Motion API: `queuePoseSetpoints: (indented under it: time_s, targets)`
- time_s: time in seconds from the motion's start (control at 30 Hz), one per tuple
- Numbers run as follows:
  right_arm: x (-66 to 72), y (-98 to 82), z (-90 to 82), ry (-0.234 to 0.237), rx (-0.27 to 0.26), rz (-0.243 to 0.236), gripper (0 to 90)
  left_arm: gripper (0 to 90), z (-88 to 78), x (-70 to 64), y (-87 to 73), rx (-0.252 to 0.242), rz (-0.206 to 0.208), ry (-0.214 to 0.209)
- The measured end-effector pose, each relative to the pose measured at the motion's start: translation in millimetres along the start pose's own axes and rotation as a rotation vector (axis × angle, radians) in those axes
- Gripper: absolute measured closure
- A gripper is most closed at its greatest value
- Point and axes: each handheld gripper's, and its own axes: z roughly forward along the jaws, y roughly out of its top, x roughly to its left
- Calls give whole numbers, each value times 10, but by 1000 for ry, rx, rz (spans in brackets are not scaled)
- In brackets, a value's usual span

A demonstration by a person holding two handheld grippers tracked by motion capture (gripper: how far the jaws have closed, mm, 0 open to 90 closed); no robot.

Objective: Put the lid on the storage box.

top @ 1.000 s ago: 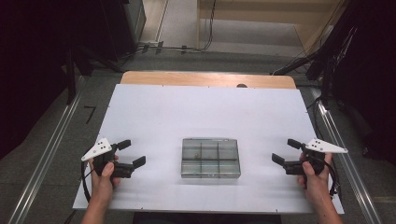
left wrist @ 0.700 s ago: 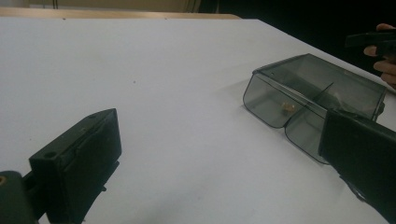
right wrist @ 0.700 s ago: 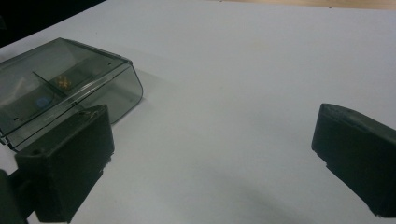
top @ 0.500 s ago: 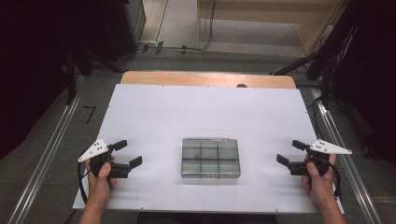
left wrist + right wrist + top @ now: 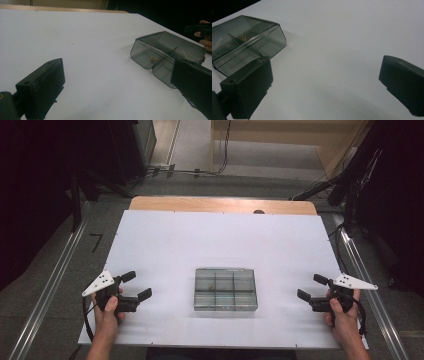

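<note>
A white surface (image 5: 220, 245) lies over a wooden tabletop whose far edge shows as a tan strip, with dark floor, cables and equipment stands around it. Near the front middle of the surface sits a smoky transparent compartment box (image 5: 225, 289), a flat rectangular case divided into a grid of cells, its lid closed. A small pale object (image 5: 212, 285) rests inside one of the far-row cells on the left half of the box; it is too small to identify.

The left gripper (image 5: 136, 287) hovers low over the surface to the left of the box, well apart from it, held in the person's left hand (image 5: 109, 306). Its jaws stand wide apart with nothing between them. In the left gripper view the box (image 5: 167, 53) appears beyond the right-hand jaw, and the pale object (image 5: 154, 58) shows through the box's rounded end wall.

The right gripper (image 5: 312, 287) sits to the right of the box, also well apart from it, held in the person's right hand (image 5: 341, 315). Its jaws are spread wide and empty too. In the right gripper view the box (image 5: 244, 40) lies beyond the left-hand jaw, untouched.
</note>
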Motion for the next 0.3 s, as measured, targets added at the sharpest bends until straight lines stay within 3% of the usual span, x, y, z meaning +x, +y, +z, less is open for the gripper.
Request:
queuePoseSetpoints:
  time_s: [0.3]
  targets:
    - [4, -1, 26, -5, 8, -2, 0, 0, 21, -10, 3, 12, 9, 1]
